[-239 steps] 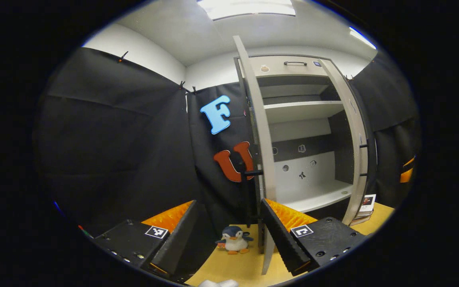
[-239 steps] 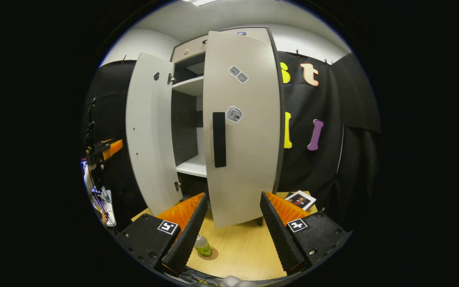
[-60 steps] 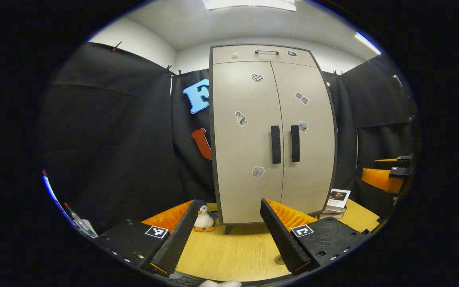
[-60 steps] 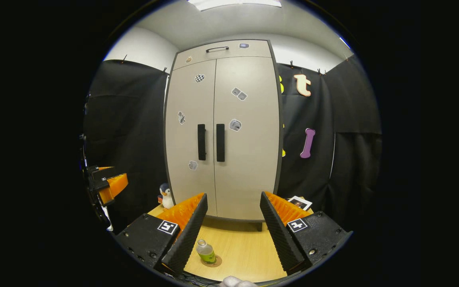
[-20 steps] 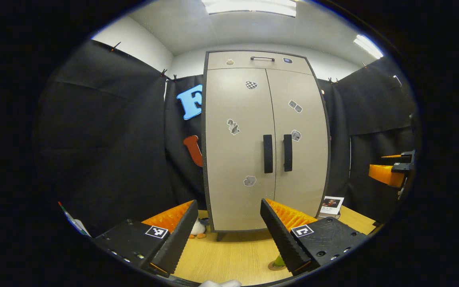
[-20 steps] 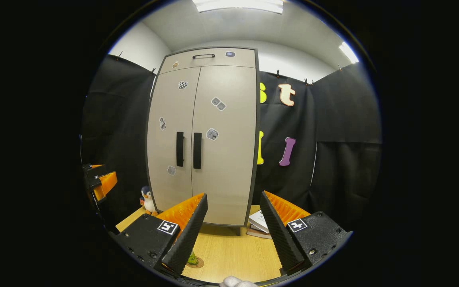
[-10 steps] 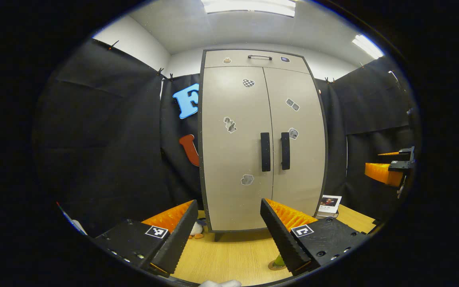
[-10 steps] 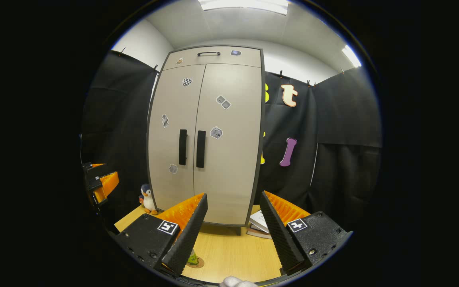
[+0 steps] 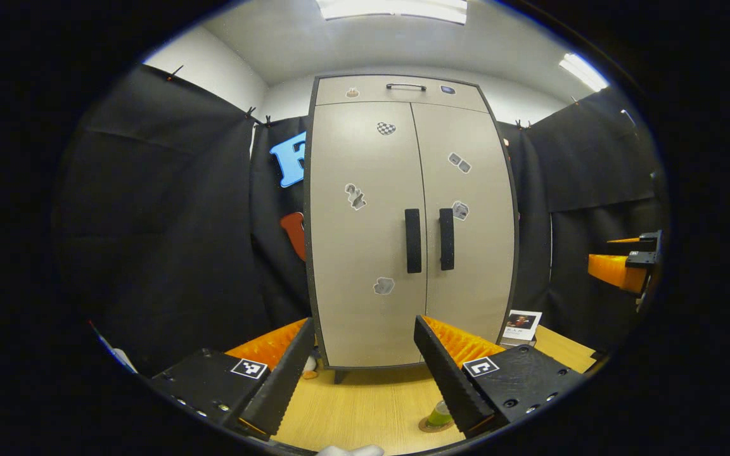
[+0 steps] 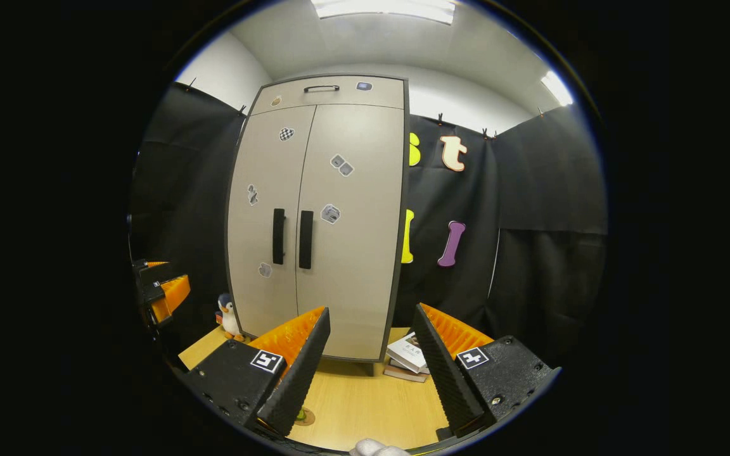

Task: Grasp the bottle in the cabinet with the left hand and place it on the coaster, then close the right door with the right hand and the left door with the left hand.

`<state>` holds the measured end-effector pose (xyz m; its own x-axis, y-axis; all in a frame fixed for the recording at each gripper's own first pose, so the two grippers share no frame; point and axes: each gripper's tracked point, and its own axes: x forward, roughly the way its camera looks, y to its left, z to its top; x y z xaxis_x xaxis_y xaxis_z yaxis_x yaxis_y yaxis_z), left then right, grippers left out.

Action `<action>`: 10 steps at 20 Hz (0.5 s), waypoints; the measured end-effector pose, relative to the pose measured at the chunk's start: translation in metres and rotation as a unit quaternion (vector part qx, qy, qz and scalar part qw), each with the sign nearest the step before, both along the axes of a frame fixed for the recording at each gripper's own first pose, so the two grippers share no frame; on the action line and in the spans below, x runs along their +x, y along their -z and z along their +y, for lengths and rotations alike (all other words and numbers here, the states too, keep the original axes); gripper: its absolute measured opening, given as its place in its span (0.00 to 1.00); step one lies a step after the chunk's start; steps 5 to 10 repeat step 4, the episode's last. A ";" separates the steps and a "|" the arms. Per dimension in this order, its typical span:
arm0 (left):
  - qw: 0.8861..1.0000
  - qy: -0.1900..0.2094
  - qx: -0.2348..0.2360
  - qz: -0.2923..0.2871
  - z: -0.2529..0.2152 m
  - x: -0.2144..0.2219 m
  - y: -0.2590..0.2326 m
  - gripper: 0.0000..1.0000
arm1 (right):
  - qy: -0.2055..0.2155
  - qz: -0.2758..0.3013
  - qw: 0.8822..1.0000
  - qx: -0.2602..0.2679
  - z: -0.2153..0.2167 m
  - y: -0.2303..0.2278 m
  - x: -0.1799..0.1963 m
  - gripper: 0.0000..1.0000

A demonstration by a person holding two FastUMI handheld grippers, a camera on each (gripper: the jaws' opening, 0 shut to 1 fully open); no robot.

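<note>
In the left gripper view we see the bottle (image 9: 439, 413) on its coaster (image 9: 431, 425) on the bench (image 9: 365, 405), just beside our left claw (image 9: 364, 373), spread wide and empty. The right gripper view adds a penguin toy (image 10: 228, 315) left of the closed cabinet (image 10: 314, 215); our right claw (image 10: 371, 367) gapes wide too.

The place was a staged recording booth, not a home; black cloth walls (image 9: 168, 221) enclosed a sticker-marked cabinet (image 9: 409, 221) on a wooden table (image 9: 365, 405); ceiling light panels (image 9: 393, 7) ran above the cabinet.
</note>
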<state>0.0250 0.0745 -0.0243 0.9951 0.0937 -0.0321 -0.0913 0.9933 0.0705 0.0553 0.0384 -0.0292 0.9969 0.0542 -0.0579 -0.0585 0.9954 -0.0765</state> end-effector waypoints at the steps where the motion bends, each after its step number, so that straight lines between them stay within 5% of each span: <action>1: 1.000 -0.002 -0.005 0.006 -0.005 0.001 0.000 0.96 | -0.004 0.002 1.000 -0.001 -0.004 -0.001 0.000 0.82; 10: 1.000 -0.023 -0.003 0.001 -0.015 0.000 -0.004 0.96 | -0.035 0.011 0.999 -0.008 -0.011 0.000 0.012 0.82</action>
